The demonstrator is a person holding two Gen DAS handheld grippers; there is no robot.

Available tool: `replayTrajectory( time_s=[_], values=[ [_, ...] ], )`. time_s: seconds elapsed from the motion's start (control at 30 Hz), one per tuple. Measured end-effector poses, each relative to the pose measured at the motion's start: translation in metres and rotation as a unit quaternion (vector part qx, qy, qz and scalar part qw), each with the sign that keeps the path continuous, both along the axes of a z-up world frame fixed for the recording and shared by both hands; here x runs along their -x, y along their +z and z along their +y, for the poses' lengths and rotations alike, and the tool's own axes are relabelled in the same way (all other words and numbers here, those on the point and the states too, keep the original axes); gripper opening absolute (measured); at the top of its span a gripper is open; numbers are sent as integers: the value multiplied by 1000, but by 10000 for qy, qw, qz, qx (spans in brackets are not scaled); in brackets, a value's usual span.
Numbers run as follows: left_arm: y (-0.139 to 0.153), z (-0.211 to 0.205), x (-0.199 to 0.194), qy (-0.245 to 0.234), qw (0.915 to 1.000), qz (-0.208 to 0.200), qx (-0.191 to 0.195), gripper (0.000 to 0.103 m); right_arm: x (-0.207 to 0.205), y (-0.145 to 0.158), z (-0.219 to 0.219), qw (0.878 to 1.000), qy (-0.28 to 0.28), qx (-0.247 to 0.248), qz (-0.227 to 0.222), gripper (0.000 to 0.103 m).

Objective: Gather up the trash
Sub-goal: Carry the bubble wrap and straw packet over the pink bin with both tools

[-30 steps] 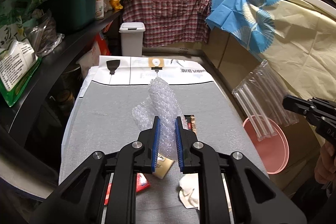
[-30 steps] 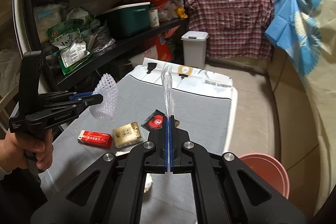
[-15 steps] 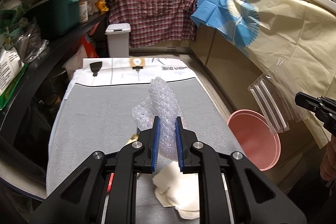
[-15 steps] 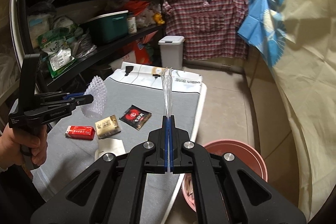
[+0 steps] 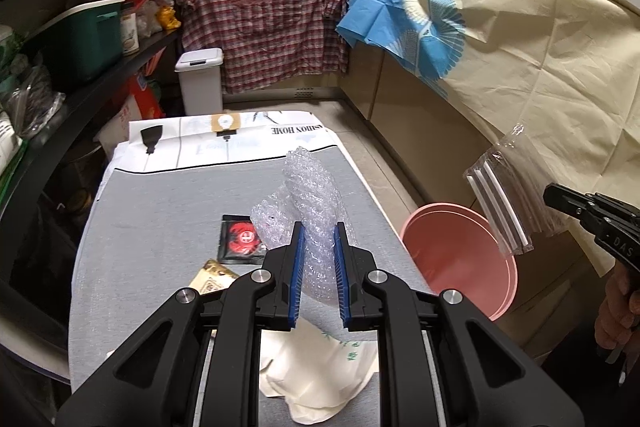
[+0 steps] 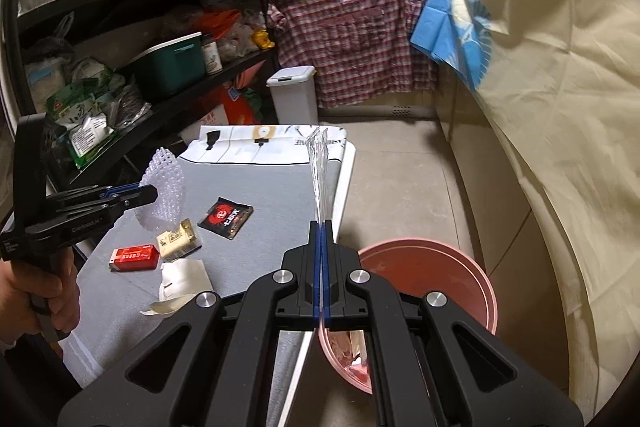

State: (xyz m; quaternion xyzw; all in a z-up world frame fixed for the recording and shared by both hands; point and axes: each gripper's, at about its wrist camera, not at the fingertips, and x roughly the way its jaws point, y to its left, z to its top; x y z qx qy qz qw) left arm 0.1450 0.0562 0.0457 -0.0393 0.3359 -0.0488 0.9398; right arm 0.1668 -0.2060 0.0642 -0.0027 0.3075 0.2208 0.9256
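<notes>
My left gripper (image 5: 317,231) is shut on a crumpled piece of bubble wrap (image 5: 310,199), held up over the grey table (image 5: 160,211); the same bubble wrap (image 6: 164,195) shows at the left of the right wrist view. My right gripper (image 6: 321,227) is shut on a flat clear plastic bag (image 6: 319,175), seen edge-on above the table's right edge. That clear plastic bag (image 5: 504,203) hangs over the pink bucket (image 5: 456,255) in the left wrist view. On the table lie a black-and-red sachet (image 6: 226,217), a gold packet (image 6: 178,241), a red box (image 6: 134,257) and crumpled white paper (image 6: 182,281).
The pink bucket (image 6: 440,275) stands on the floor at the table's right side, with some scraps inside. Black shelves (image 6: 132,39) full of goods run along the left. A white lidded bin (image 6: 294,95) stands beyond the table. Cloth-draped counters (image 5: 520,39) line the right.
Both grippers have swung to the right with their loads. The clear bag now hangs over the pink bucket. Both grips are unchanged.
</notes>
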Motion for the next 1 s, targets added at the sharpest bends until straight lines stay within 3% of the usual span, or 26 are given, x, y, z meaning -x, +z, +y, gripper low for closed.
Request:
replayTrajectory(
  time_s=[0.63, 1.0],
  values=[
    [-3, -47, -14, -321, 9995, 60, -19, 14, -9, -11, -24, 9993, -349, 135, 46, 1],
    [-20, -84, -18, -764, 9970, 126, -26, 14, -20, -19, -47, 9970, -737, 141, 179, 1]
  ],
)
